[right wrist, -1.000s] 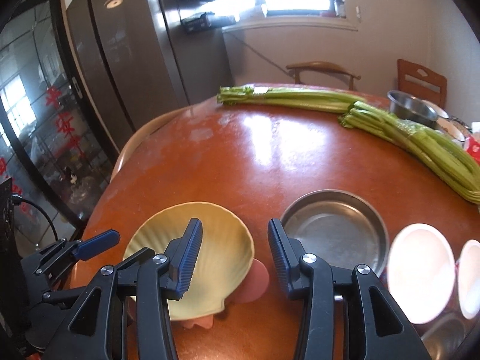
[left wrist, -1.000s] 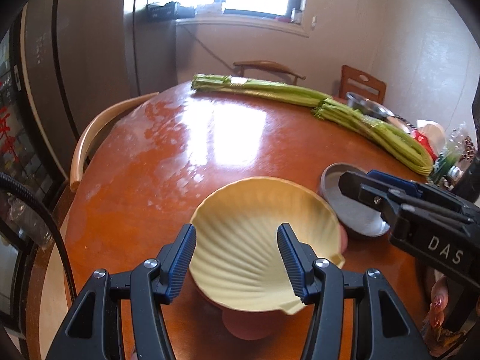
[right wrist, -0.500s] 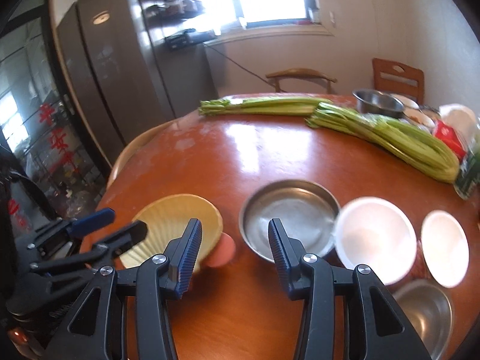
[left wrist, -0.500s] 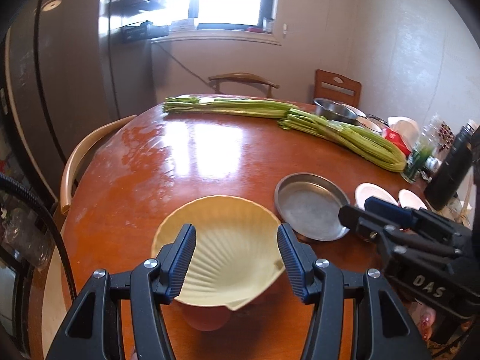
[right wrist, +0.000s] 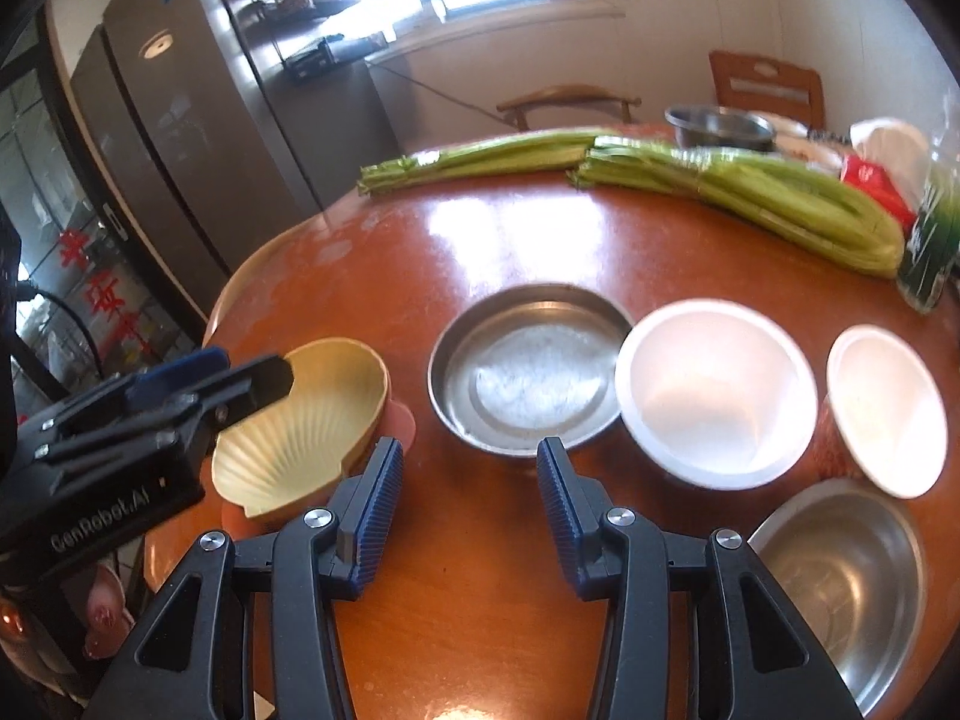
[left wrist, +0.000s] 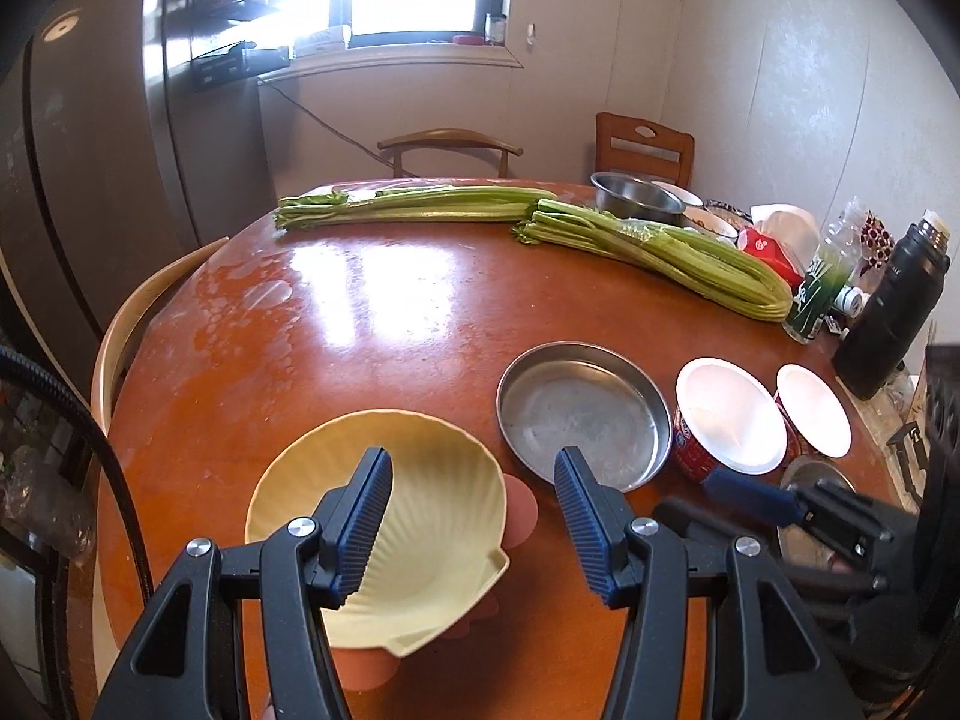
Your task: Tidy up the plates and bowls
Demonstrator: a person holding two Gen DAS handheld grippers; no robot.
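1. The left gripper hangs over the near edge of the round wooden table, its blue ribbed pads spread apart with nothing pinched between them.
2. Its left finger overlaps the yellow shell-shaped dish in the left wrist view; no contact is visible, and the dish sits on the table on top of a pink plate whose rim peeks out around it.
3. The right gripper is likewise parted and empty, hovering above bare tabletop just in front of the flat steel pan.
4. In the right wrist view the left gripper shows from the side, reaching over the shell dish's left edge.
5. The steel pan sits just right of the shell dish, close but apart from it.
6. Right of the pan stands a large white bowl with a red patterned outside, and beyond it a smaller white bowl, the two nearly touching.
7. A steel bowl sits near the table's edge in front of the white bowls, beside the right gripper's right finger.
8. Further back, two bundles of green celery lie across the table, with another steel bowl behind them.
9. At the far right stand a dark flask, a plastic bottle and a red packet.
10. Wooden chairs stand behind the table under a bright window.
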